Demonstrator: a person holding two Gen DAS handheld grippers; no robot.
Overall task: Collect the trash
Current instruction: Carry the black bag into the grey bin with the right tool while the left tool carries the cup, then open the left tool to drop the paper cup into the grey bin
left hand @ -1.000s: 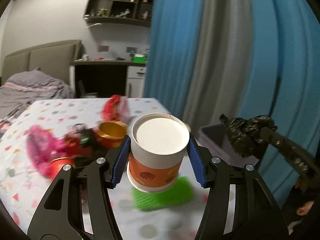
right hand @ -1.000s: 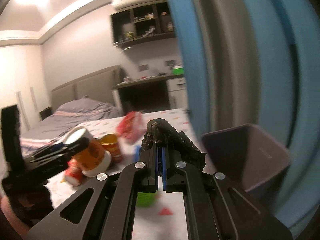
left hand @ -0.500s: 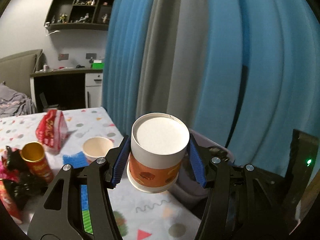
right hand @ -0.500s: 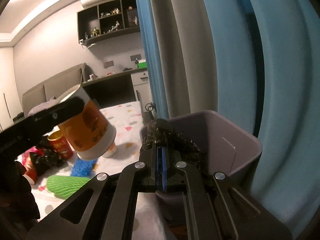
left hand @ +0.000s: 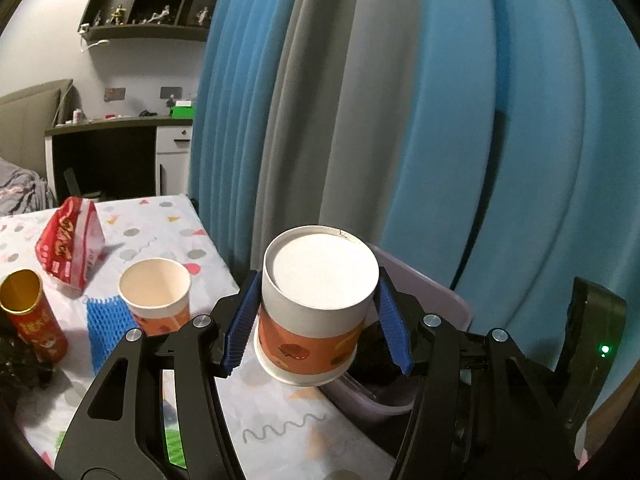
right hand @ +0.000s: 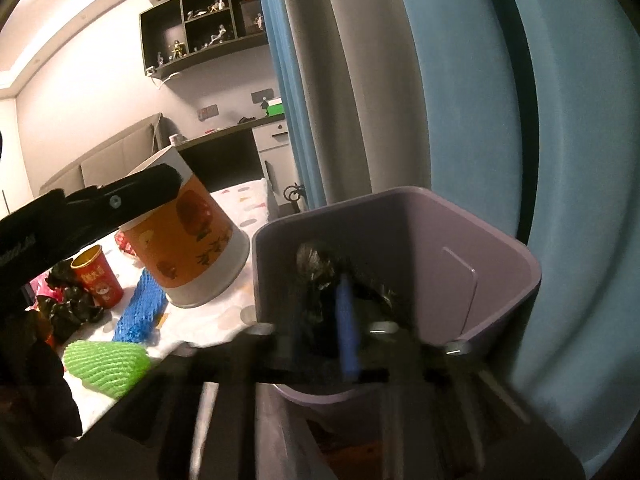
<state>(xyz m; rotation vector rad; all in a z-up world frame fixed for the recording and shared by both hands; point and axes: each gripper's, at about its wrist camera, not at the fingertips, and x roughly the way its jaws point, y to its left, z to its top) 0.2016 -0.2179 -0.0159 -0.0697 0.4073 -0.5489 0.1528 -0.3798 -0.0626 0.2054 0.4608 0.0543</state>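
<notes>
Cup [left hand: 316, 312] sits upside down in your left tongs [left hand: 318, 322], their blue pads [left hand: 239, 330] pinching its orange band from both sides, white base toward the camera. You hold it over the table [left hand: 280, 420] edge, just beside the bin [right hand: 404, 248], which stands off the table against the blue curtain [left hand: 500, 120].

Your right tongs [right hand: 322, 320] reach down inside the bin, motion-blurred. Black bag [right hand: 320, 276] lies between and around the blue pads there; the pads look slightly apart, but you cannot tell from the blur whether they grip it or have let go.

On the table beside the held cup, a second cup [left hand: 156, 292] stands upright and open. A blue net [left hand: 102, 318] lies touching its left side. Farther left stands a red can [left hand: 30, 316] with a gold rim, and behind it a red wrapper [left hand: 68, 240]. From the right wrist view a green net [right hand: 106, 362] lies near the table's front edge, with crumpled black trash [right hand: 74, 304] next to the can.
</notes>
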